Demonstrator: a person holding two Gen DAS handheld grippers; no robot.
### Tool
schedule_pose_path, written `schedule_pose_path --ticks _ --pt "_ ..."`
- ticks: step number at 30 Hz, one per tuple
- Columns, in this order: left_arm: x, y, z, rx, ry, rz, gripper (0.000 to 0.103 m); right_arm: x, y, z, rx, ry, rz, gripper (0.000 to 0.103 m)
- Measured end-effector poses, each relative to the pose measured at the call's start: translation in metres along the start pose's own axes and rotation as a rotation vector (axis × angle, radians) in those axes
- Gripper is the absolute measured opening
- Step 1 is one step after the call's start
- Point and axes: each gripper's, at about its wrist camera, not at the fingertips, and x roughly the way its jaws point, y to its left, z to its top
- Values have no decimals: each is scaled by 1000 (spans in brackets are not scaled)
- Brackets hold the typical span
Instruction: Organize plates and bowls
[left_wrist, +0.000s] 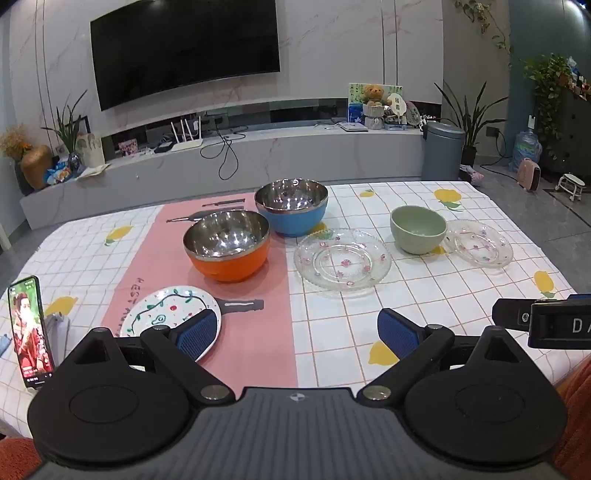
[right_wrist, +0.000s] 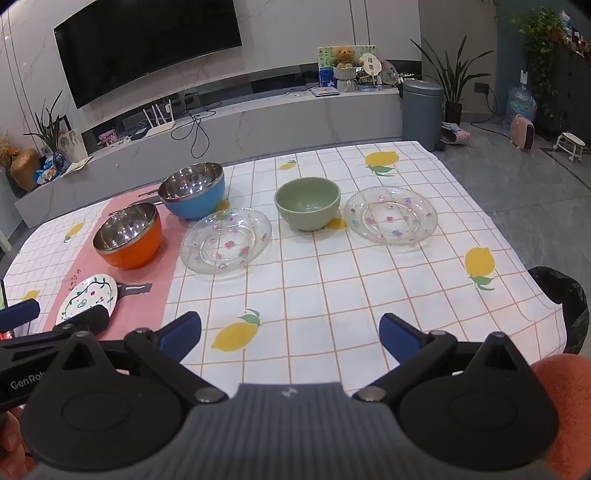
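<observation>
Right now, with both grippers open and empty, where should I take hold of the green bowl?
Grip the green bowl by its rim, one finger inside and one outside. It stands upright and empty, and its body looks too wide to straddle. The near rim is probably best: glass plates flank both sides, while the tablecloth before it is bare. The right gripper faces it most directly.

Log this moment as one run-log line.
stage: before first pick | left gripper: open, empty | right gripper: open, empty | orange bowl, blue bowl, green bowl: separate, unstacked
</observation>
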Motion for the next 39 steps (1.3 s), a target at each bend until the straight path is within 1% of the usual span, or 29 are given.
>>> schedule_pose_path --ticks 4,5,6,11,22,39 --pt "-3 -6 -6 11 -16 23 103 1 0 0 1 3 2 100" --pt "1 -7 -5 11 1 22 103 1 0 -1 3 3 2 100" --pt "3 0 -1 -11 20 0 103 1 0 -1 4 3 2 100" --pt "7 -1 -4 -13 19 0 103 0 -6 -3 14 7 5 100" --pt "7 -6 -7 4 25 3 103 2 -5 -3 21 15 9 100" --pt "7 -5 -8 1 28 -1 103 4 -5 -5 21 22 9 100"
